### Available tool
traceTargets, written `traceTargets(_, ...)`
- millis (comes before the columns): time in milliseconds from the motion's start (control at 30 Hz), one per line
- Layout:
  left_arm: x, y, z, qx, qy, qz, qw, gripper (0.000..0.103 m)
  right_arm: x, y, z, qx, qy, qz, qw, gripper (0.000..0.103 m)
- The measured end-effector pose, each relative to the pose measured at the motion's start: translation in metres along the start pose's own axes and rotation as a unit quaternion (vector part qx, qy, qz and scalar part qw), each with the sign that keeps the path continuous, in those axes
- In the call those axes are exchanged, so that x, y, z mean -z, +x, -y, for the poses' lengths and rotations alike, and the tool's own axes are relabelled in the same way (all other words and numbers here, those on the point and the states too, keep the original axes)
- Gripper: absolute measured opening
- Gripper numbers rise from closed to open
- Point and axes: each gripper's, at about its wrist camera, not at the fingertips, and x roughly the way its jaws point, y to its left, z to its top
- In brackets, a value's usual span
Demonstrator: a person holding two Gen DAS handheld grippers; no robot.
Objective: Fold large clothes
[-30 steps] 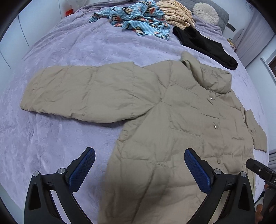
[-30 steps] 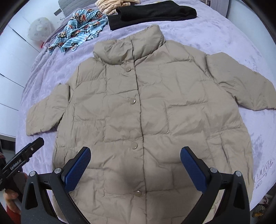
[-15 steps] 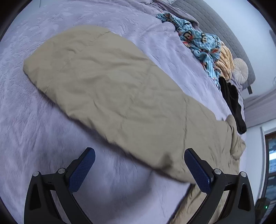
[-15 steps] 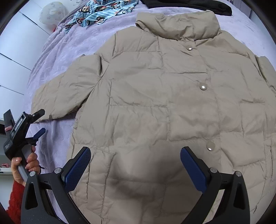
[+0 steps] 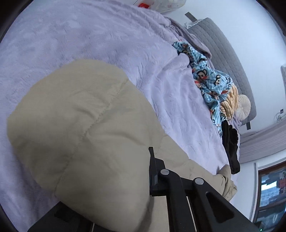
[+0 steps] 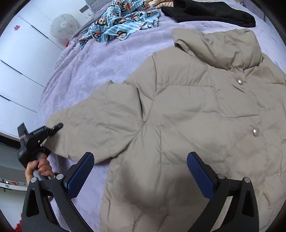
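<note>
**Left tongs at the sleeve cuff, right tongs wide above the coat**

Left gripper [image 6: 53, 128] sits at the cuff of the beige padded coat [image 6: 178, 116], one finger [image 5: 154, 171] lying across the sleeve [image 5: 80, 133] in its own view; the other finger is hidden under the padding, so the fabric sits between them, though whether they are truly clamped cannot be told. Right gripper [image 6: 141, 176] hangs with its blue pads [image 6: 200, 176] spread well apart over the coat's lower front, touching nothing.

The coat lies face up on the lilac bedspread [image 6: 93, 67], collar toward the headboard; its far sleeve and hem are cut off by the frame. Bare bedspread lies open beyond the cuff. A blue monkey-print garment [image 6: 121, 21] and a black garment [image 6: 211, 12] lie well apart from the coat, near the headboard.

Half a second ago the left fingers stood wide apart short of the sleeve; now they have closed in on its end.
</note>
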Motion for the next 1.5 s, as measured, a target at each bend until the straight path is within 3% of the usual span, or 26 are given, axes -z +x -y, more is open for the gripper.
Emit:
traceTargets(67,-0.002,-0.028,0.005,-0.008,0.031,0.025,0.9992,0.009,-0.008,0.001,-0.005,-0.030,0.016,0.018,0.999,0.079)
traceTargets(100,-0.001,-0.041,0.008,-0.010,0.046,0.033,0.9984,0.009,-0.011,0.005,-0.007,-0.043,0.020,0.019,0.999,0.035)
traceTargets(133,0.000,-0.052,0.012,-0.011,0.062,0.038,0.9973,0.009,-0.016,0.013,-0.011,-0.061,0.025,0.010,0.998,0.007)
traceTargets(267,0.005,-0.085,0.042,-0.003,0.128,0.057,0.9902,0.009,-0.019,0.054,-0.026,-0.102,0.040,-0.019,0.994,0.007)
traceTargets(400,0.013,-0.109,0.087,0.037,0.181,0.067,0.9806,0.009,-0.008,0.095,-0.036,-0.116,0.048,-0.060,0.990,0.007)
traceTargets(567,0.047,-0.116,0.172,0.108,0.260,0.050,0.9584,0.009,0.001,0.117,-0.027,-0.135,0.069,-0.082,0.985,0.007)
traceTargets(733,0.106,-0.093,0.271,0.167,0.322,0.003,0.9318,0.009,0.000,0.087,-0.002,-0.186,0.084,-0.086,0.975,0.007)
traceTargets(867,0.172,-0.060,0.347,0.196,0.365,-0.038,0.9091,0.009,0.002,0.017,0.059,-0.154,0.083,-0.034,0.984,0.007)
traceTargets(1000,0.255,-0.001,0.396,0.149,0.429,-0.086,0.8868,0.009,0.003,-0.044,0.141,-0.070,0.098,0.005,0.993,0.007)
traceTargets(1133,0.334,0.063,0.399,0.068,0.487,-0.138,0.8595,0.009,0.010,-0.069,0.211,-0.010,0.123,-0.004,0.992,0.007)
traceTargets(1200,0.358,0.082,0.386,0.039,0.501,-0.161,0.8493,0.009,0.013,-0.072,0.231,-0.002,0.135,-0.010,0.991,0.007)
traceTargets(1333,0.371,0.085,0.360,0.006,0.525,-0.157,0.8366,0.009,0.013,-0.070,0.246,-0.008,0.140,-0.006,0.990,0.007)
traceTargets(1400,0.372,0.075,0.359,0.002,0.532,-0.152,0.8331,0.023,0.015,-0.069,0.253,-0.014,0.145,-0.005,0.989,0.007)
traceTargets(1433,0.371,0.067,0.356,0.000,0.535,-0.143,0.8326,0.069,0.013,-0.068,0.254,-0.016,0.147,-0.004,0.989,0.007)
traceTargets(1467,0.368,0.058,0.351,-0.003,0.536,-0.129,0.8341,0.103,0.011,-0.061,0.249,-0.016,0.147,-0.004,0.989,0.007)
traceTargets(1500,0.365,0.046,0.350,-0.004,0.539,-0.102,0.8359,0.102,0.012,-0.063,0.246,-0.015,0.147,-0.004,0.989,0.007)
